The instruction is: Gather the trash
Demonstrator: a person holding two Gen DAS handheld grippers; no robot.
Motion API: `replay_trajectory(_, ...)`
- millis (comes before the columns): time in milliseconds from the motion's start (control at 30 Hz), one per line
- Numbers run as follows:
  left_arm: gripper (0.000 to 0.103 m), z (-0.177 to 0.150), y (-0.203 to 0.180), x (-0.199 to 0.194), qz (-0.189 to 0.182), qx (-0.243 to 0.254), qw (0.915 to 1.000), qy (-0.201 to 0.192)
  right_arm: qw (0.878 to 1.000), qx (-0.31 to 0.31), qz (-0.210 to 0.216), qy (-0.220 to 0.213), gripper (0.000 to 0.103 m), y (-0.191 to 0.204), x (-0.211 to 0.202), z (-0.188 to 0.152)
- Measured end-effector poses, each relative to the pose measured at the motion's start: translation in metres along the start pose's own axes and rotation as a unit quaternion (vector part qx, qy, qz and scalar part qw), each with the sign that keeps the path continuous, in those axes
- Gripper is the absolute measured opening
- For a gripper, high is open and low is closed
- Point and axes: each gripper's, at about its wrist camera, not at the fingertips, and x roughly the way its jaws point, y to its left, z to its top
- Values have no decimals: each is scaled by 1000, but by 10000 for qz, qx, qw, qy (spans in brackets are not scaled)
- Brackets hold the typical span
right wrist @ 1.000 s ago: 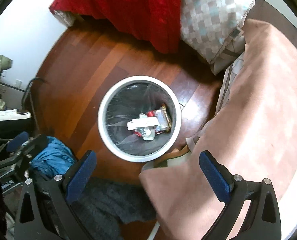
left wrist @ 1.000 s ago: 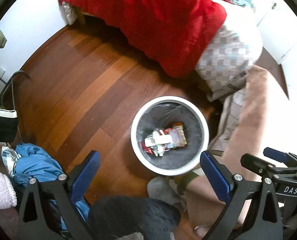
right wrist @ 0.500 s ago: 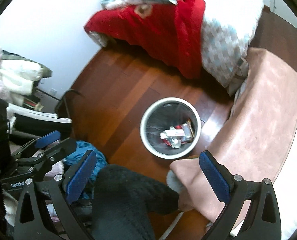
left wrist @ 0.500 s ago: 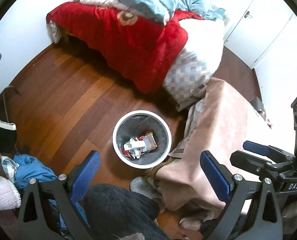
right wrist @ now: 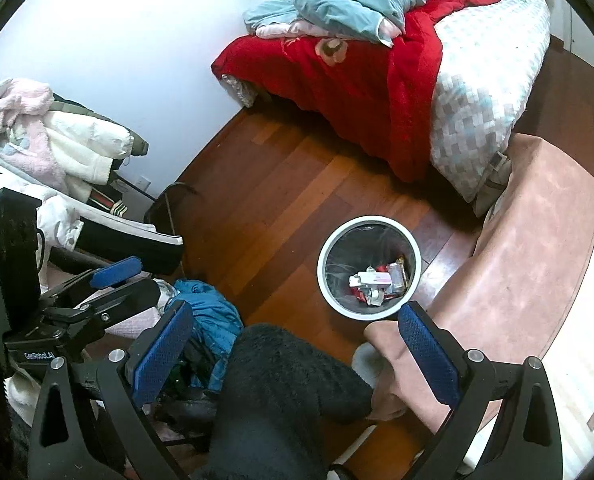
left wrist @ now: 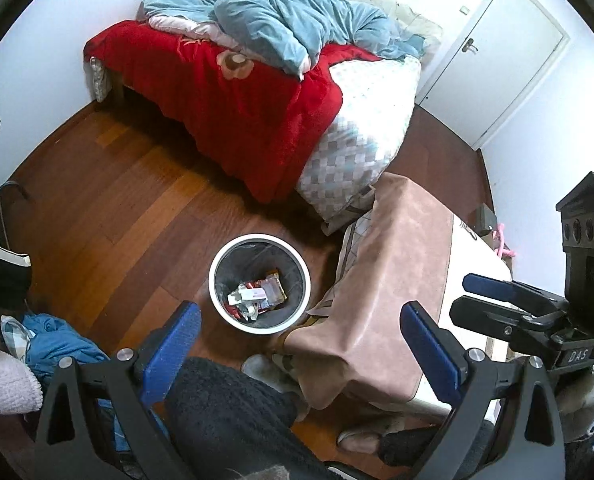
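We hold both tongs, left (left wrist: 297, 344) and right (right wrist: 293, 344), wide open and empty, high above the bin (left wrist: 260, 283) of trash (left wrist: 257, 294), which lies forward between them.

The round white-rimmed waste bin (right wrist: 369, 267) stands on the reddish wooden floor (right wrist: 281, 204), holding what look like crumpled wrappers (right wrist: 379, 282)
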Motion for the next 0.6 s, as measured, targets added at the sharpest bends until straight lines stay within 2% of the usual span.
replay_trajectory(600,103,-8,-8,-6,-25,0,10000,-59,10000,-43,-73,31,103,3,-7,0)
